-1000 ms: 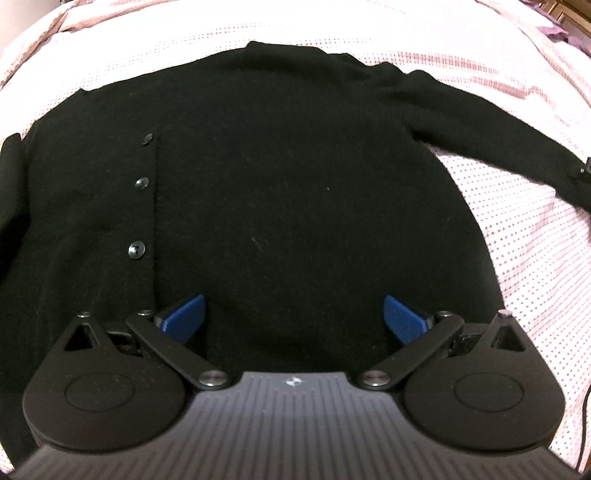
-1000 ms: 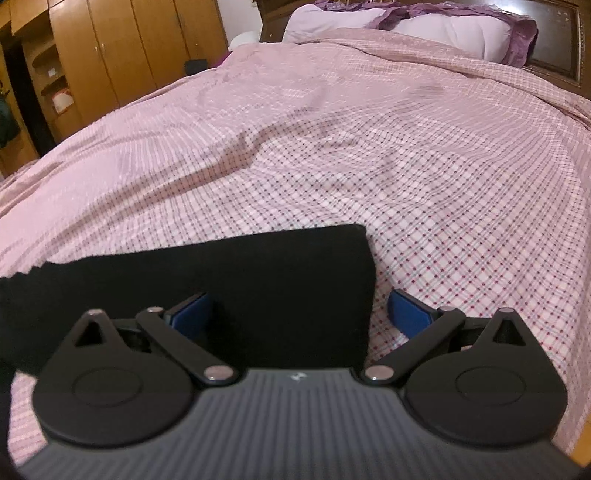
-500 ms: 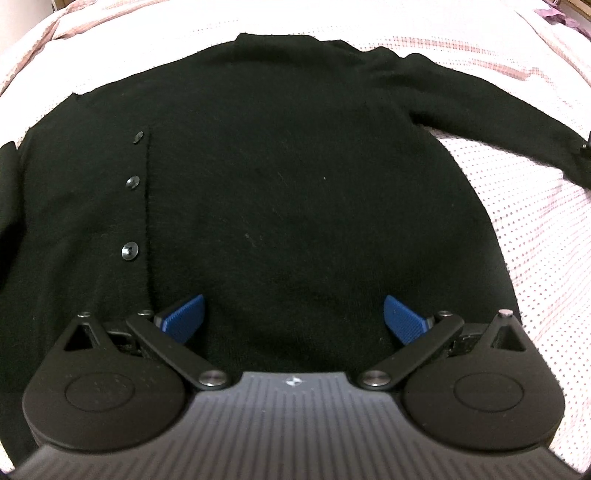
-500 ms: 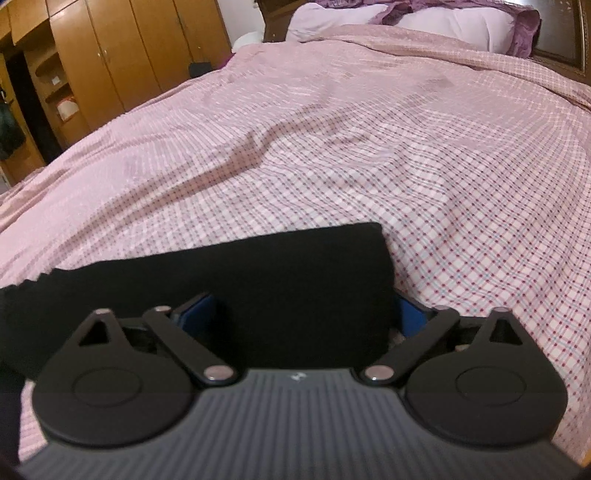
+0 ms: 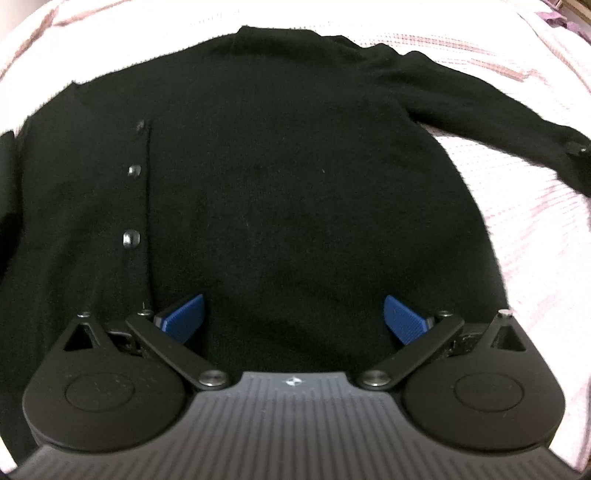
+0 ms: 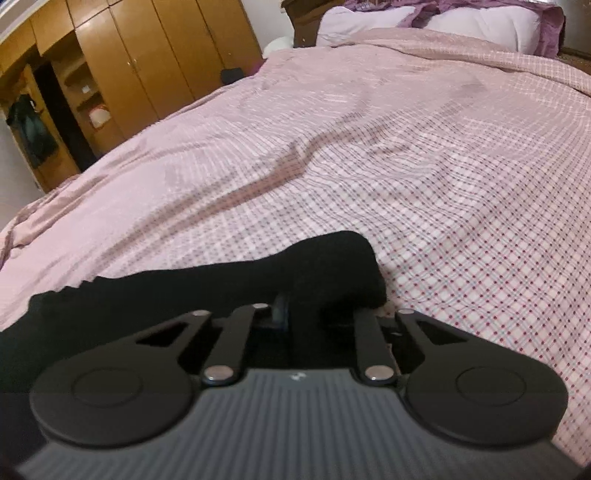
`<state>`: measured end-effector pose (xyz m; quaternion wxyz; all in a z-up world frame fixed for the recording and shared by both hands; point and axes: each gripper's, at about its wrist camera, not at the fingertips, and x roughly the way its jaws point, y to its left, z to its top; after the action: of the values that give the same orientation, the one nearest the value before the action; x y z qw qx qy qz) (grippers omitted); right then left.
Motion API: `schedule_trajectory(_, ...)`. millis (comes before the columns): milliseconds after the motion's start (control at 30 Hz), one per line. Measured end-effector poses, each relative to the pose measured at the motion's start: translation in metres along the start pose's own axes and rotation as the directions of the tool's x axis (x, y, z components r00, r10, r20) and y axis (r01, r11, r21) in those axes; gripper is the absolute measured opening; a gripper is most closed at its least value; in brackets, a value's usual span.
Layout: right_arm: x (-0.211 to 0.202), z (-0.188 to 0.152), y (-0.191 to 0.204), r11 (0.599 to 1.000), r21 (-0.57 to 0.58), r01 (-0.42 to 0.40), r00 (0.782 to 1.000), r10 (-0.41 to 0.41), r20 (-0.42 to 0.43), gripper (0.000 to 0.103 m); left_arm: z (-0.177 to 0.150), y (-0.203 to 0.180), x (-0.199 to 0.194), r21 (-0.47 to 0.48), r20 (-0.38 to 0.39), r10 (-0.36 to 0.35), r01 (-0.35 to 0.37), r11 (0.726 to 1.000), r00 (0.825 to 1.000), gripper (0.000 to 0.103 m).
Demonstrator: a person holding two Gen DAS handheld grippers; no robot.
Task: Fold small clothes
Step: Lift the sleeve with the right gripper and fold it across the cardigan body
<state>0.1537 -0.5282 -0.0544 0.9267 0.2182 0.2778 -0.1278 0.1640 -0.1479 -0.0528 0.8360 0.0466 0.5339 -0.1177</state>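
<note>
Nearest us, the left gripper (image 5: 293,317) is hovering with its blue pads (image 5: 183,317) spread wide over the hem of the black cardigan (image 5: 280,177), which is lying flat on the bed (image 5: 535,236). The right gripper (image 6: 317,314) is pinching the sleeve cuff (image 6: 332,266); its pads are buried in dark fabric. Farther off, three buttons (image 5: 132,238) are showing, the left sleeve is being cropped, and wardrobes (image 6: 129,62) and pillows (image 6: 369,18) are blurring.
</note>
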Motion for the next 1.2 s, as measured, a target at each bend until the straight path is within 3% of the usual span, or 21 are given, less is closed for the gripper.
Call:
schedule_trajectory(200, -0.018, 0.006, 0.019, 0.998, -0.042, -0.054, 0.998, 0.056, 0.04, 0.015, -0.01, 0.012, -0.018, -0.085, -0.057, -0.144, 0.139, 0.987, 0.988, 0.103)
schedule_trajectory(567, -0.055, 0.02, 0.076, 0.977, -0.126, -0.172, 0.98, 0.183, 0.083, 0.015, -0.029, 0.034, -0.036, -0.175, -0.072, -0.221, 0.206, 0.963, 0.973, 0.103)
schedule_trajectory(933, -0.079, 0.025, 0.138, 0.946, -0.212, -0.247, 0.957, 0.272, 0.098, 0.014, -0.043, 0.057, -0.047, -0.222, -0.027, -0.211, 0.2, 0.954, 0.977, 0.103)
schedule_trajectory(1200, -0.083, 0.028, 0.176, 0.928, -0.243, -0.281, 0.945, 0.312, 0.097, 0.014, -0.049, 0.082, -0.065, -0.228, 0.033, -0.144, 0.148, 0.962, 0.989, 0.103)
